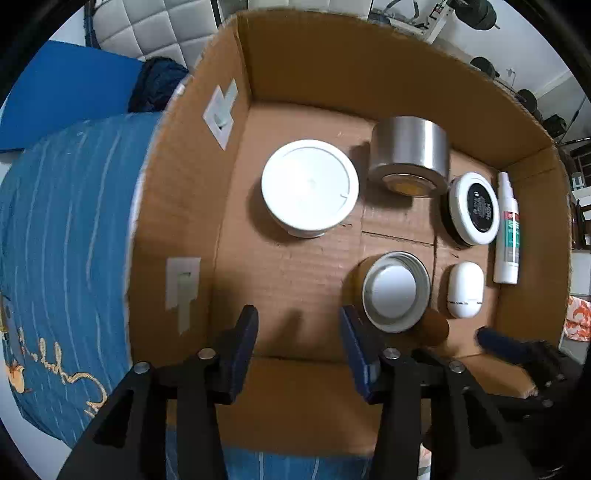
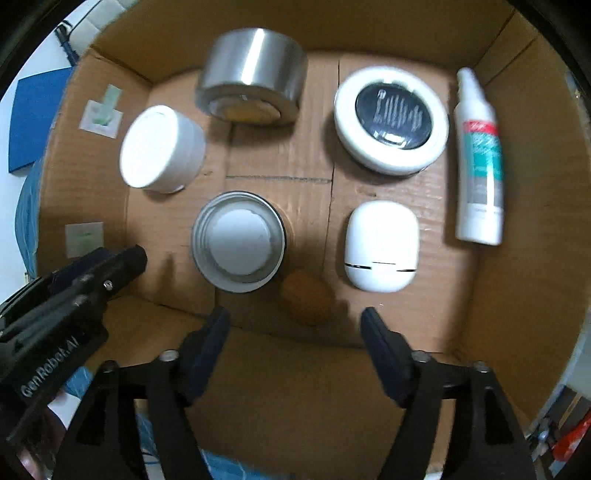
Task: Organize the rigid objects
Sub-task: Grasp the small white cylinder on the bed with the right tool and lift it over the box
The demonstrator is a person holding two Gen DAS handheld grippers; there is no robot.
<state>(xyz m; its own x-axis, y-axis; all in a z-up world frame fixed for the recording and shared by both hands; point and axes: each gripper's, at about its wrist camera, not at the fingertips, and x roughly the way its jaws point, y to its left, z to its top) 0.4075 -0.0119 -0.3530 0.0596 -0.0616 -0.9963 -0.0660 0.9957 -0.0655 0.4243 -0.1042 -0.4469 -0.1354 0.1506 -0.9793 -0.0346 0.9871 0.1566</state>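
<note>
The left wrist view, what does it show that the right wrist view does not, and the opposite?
Only the left wrist view shows the quilted white headboard, the dark exercise weights behind the box, and the gold print on the blue bedcover.

Only the right wrist view shows the white lettering on the left gripper, seen from the side.

Both show the cardboard box, and in it the white tub, the silver tape roll, the white spray bottle, the white oval case, the metal tin and the brown ball. The right gripper is open and empty.
</note>
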